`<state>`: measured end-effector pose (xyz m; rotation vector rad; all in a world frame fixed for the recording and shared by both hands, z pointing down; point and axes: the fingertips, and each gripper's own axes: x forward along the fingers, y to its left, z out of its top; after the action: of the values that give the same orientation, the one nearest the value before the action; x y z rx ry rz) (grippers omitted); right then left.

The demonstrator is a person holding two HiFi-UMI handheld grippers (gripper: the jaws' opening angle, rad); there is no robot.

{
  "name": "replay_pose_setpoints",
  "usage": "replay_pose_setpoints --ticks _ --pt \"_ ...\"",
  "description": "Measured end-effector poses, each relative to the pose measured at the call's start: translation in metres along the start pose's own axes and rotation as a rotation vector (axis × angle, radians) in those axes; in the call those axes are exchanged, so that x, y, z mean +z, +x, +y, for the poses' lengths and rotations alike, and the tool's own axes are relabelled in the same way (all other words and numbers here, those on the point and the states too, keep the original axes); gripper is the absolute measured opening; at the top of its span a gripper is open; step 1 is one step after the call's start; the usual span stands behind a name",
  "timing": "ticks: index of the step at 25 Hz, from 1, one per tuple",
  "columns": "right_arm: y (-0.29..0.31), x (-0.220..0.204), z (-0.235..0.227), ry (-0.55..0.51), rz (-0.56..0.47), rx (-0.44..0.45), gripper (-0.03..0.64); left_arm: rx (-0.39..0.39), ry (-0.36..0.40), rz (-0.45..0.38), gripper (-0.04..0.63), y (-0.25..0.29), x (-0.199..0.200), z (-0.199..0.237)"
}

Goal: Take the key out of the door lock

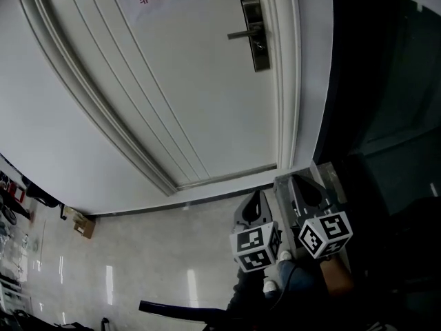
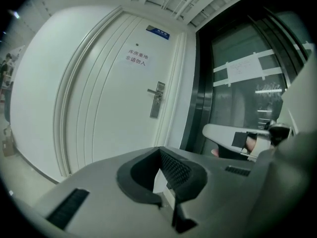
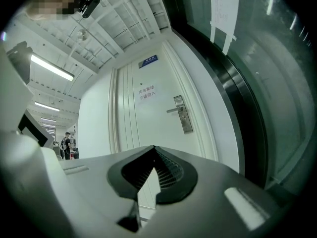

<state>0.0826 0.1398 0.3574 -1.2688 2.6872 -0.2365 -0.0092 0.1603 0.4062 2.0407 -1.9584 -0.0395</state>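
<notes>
The left gripper has its jaws brought together. The ribbed dark pads meet at the tips, only a thin wedge of light shows behind them, and nothing is held. The right gripper is the same: tips touching, a narrow slit further back, nothing between the pads.

Both grippers sit side by side in front of a closed white door, well apart from it. The door lock is a tall metal plate with a lever handle pointing left, set near the door's right edge. From the left gripper it lies ahead and above the jaw tips, almost in line with them. From the right gripper it lies ahead, above and a little to the right of the tips. Neither gripper touches the plate or the lever.

The key is too small to pick out in either gripper view. In the head view a small dark spot shows on the plate just below the lever, but what it is cannot be told.

Up and left of the lock, a paper notice with red characters is stuck to the door, and a small blue plate sits higher, near the door's top. To the right of both grippers, past the door frame, stands a dark glass wall with paper taped to it. A cardboard box lies on the shiny floor, well to the left of the grippers.
</notes>
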Motion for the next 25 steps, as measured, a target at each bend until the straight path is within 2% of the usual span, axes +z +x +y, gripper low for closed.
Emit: replay_pose_setpoints --ticks 11,17,25 --pt "0.099 0.027 -0.069 0.000 -0.010 0.058 0.002 0.027 0.002 -0.044 0.000 0.110 0.049 -0.003" --pt "0.132 0.029 -0.092 0.002 0.002 0.091 0.002 0.073 -0.013 -0.055 0.000 0.145 0.059 0.004" --pt "0.158 0.031 -0.110 0.003 0.001 0.107 0.002 0.073 -0.014 -0.068 0.000 0.175 0.068 0.003"
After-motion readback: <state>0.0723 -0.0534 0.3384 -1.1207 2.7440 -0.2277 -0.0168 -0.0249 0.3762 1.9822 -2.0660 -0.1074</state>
